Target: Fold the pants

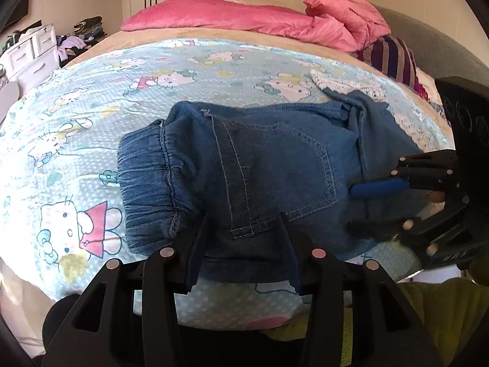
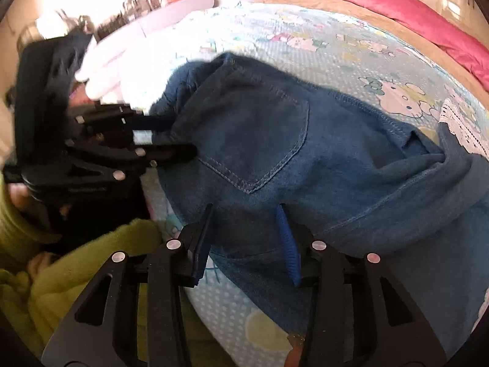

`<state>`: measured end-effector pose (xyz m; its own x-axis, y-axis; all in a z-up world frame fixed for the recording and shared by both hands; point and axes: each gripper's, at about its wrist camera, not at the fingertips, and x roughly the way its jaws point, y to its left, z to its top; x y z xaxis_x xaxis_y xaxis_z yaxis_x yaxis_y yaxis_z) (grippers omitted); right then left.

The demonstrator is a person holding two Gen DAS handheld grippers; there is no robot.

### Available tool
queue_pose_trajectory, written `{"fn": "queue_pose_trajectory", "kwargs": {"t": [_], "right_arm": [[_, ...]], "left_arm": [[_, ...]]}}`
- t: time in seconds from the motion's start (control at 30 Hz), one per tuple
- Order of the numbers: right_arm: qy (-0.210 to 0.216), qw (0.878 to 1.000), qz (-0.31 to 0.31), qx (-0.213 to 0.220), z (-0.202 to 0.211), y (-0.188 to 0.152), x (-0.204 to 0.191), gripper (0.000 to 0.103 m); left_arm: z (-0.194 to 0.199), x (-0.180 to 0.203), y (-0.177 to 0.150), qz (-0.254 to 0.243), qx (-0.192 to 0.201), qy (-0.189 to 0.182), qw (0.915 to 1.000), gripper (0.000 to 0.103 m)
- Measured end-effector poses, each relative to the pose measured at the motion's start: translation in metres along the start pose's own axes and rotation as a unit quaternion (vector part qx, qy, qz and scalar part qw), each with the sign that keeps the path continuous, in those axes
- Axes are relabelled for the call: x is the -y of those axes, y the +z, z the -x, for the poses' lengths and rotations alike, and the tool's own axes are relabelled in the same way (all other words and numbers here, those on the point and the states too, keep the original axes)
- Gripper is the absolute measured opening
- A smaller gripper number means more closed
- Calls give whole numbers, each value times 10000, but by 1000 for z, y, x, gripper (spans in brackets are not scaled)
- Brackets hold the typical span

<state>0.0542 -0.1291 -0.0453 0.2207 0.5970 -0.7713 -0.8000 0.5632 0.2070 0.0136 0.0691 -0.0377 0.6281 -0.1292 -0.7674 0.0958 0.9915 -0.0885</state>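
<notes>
Folded blue denim pants (image 1: 269, 165) lie on the cartoon-cat bedsheet (image 1: 91, 116), elastic waistband (image 1: 143, 183) to the left and a back pocket facing up. My left gripper (image 1: 244, 223) straddles their near edge, its fingers apart and the denim lying flat between them. The right gripper (image 1: 363, 208) comes in from the right at the leg end with its jaws apart. In the right wrist view, the right gripper (image 2: 244, 211) stands open over the pants (image 2: 275, 140) just below the pocket. The left gripper (image 2: 177, 140) sits at the pants' left edge.
A pink duvet (image 1: 244, 21) and a striped garment (image 1: 394, 58) lie at the far side of the bed. White drawers (image 1: 27, 52) with piled clothes stand at the left, wardrobes behind. A lace cloth (image 2: 461, 128) lies beside the pants. A person's yellow-green sleeve (image 2: 76, 269) is close by.
</notes>
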Motion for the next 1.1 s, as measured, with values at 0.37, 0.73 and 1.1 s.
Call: {"fn": "queue_pose_trajectory", "kwargs": {"t": [0.37, 0.73, 1.1], "right_arm": [[-971, 9854, -1045, 927, 64, 24, 89, 55], [-1709, 9725, -1401, 731, 52, 64, 157, 57], [-2167, 9692, -1162, 107, -12, 103, 184, 59]], "left_arm": [[56, 5, 13, 215, 721, -108, 9971, 59], [13, 72, 39, -145, 38, -1330, 9910, 68], [-74, 123, 51, -453, -745, -1464, 9854, 54]]}}
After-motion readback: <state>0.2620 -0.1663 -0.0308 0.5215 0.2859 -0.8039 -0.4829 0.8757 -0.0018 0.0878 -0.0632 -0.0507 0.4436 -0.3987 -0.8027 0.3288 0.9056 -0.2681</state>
